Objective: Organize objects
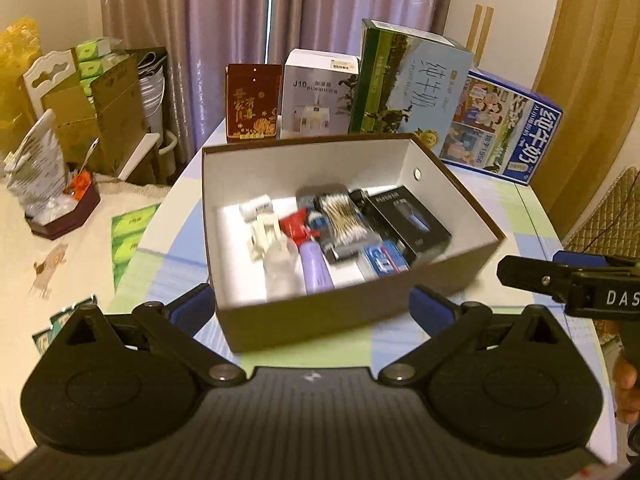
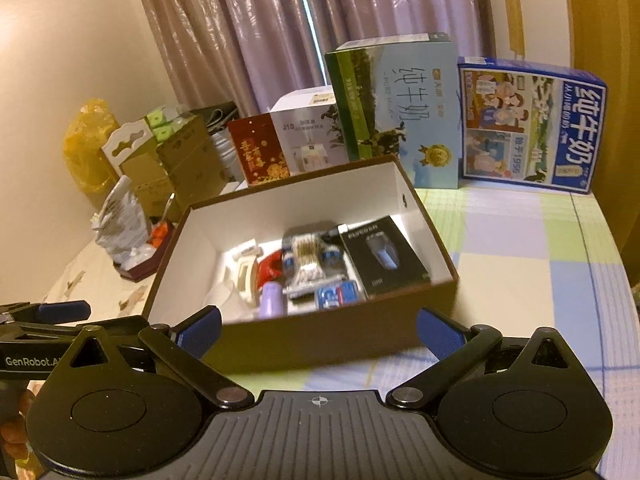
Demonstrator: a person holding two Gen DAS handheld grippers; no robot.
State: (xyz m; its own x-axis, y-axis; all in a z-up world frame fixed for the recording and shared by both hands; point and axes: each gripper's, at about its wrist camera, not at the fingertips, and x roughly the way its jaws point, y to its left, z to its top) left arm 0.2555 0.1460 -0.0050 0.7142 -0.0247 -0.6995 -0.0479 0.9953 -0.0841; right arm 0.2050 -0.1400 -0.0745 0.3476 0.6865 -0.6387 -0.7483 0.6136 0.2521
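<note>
A brown box with a white inside [image 1: 304, 160] [image 2: 288, 200] stands on the checked table. In it lie a black carton [image 1: 408, 220] [image 2: 386, 256], a pack of cotton swabs [image 1: 344, 216] [image 2: 306, 256], a purple bottle [image 1: 316, 268] [image 2: 272, 300], a blue toothpaste carton [image 1: 386, 260] [image 2: 338, 294], a red piece [image 1: 294, 226] and a white clip [image 1: 264, 232]. My left gripper [image 1: 312, 308] is open just before the box's near wall, holding nothing. My right gripper [image 2: 320, 328] is open at the same wall, also holding nothing. Each appears at the edge of the other's view.
Behind the box stand a red carton [image 1: 252, 104], a white humidifier carton [image 1: 316, 96], a tall green-and-blue milk carton [image 1: 412, 84] and a blue milk carton [image 1: 508, 124]. Cardboard boxes and bags [image 1: 100, 112] crowd the left. Bare checked cloth [image 2: 520, 260] lies right of the box.
</note>
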